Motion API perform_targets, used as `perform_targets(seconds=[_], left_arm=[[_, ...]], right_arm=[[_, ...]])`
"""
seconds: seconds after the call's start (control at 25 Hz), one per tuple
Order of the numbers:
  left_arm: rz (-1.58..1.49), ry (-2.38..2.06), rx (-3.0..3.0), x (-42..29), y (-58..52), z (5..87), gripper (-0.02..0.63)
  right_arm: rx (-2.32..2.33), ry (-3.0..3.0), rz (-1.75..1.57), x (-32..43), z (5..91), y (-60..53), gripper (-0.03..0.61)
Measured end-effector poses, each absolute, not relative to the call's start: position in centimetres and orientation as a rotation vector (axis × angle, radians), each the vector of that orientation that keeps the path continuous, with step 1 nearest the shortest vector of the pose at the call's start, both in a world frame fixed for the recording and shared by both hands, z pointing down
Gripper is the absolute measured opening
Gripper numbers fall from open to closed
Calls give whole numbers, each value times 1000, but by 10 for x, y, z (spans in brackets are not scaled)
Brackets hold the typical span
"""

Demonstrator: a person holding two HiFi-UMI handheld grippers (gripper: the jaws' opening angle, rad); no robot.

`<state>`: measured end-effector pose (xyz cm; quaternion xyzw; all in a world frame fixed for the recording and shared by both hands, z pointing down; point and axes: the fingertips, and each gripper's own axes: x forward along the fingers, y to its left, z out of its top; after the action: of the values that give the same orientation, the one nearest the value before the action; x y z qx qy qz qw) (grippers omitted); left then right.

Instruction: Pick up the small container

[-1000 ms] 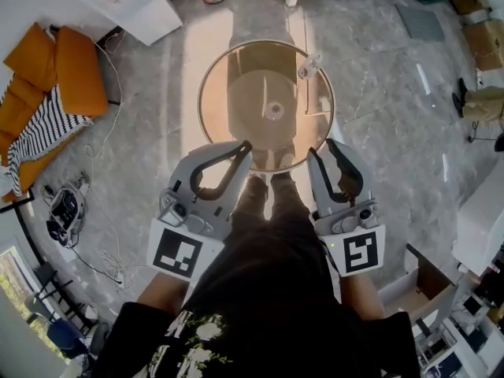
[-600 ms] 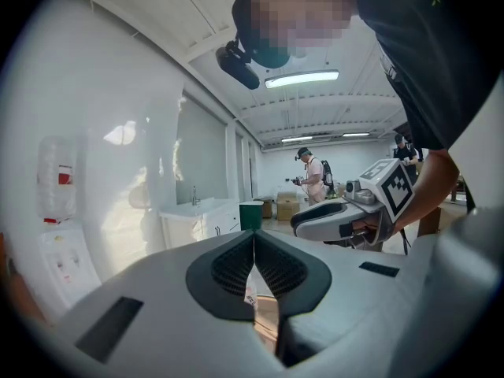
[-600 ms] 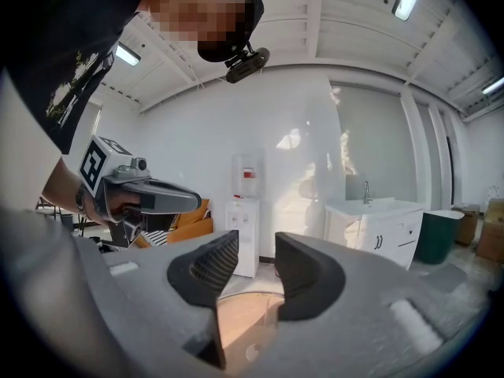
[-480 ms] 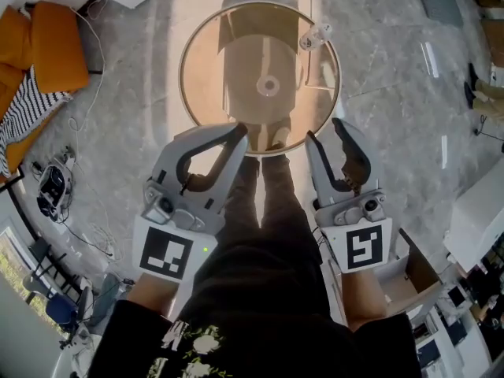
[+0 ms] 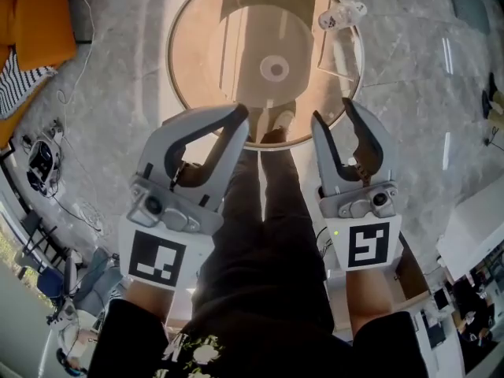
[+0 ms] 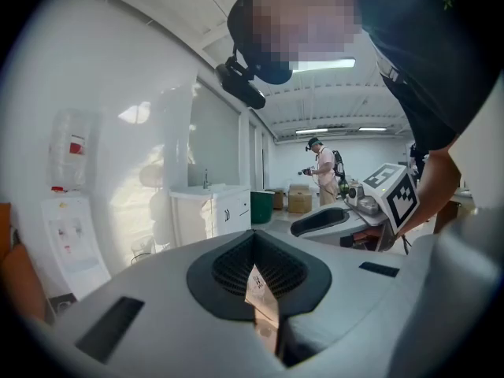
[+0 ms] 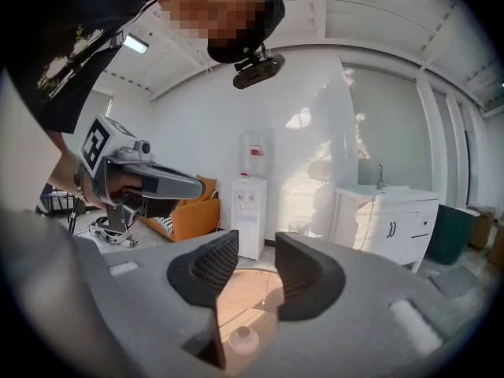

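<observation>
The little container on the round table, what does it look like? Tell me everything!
The little container looks see-through, like clear plastic, with small dark marks. It is too small to tell its lid or what is inside. It sits alone by the far right rim of the round glass table. Only the tabletop touches it. The left claw and right claw hover at the near edge, well away from it.

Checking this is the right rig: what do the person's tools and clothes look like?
Both the left tool and right tool are light grey moulded shells with dark ribbed pads. Each carries a white cube with a black square marker. The person wears a black printed T-shirt.
</observation>
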<state>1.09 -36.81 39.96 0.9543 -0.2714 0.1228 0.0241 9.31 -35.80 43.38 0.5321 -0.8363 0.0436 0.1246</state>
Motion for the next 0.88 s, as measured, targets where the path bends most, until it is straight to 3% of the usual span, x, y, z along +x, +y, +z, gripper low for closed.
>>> perform_targets(seconds=[0.4,0.88], left_arm=[[408,-813,2880,12,-355,515,14],[380,-874,2863,20,-367,599,14]], right_arm=[[1479,-2455,176,83,563,-366,145],[1415,-2484,209,73,654,-375,175]])
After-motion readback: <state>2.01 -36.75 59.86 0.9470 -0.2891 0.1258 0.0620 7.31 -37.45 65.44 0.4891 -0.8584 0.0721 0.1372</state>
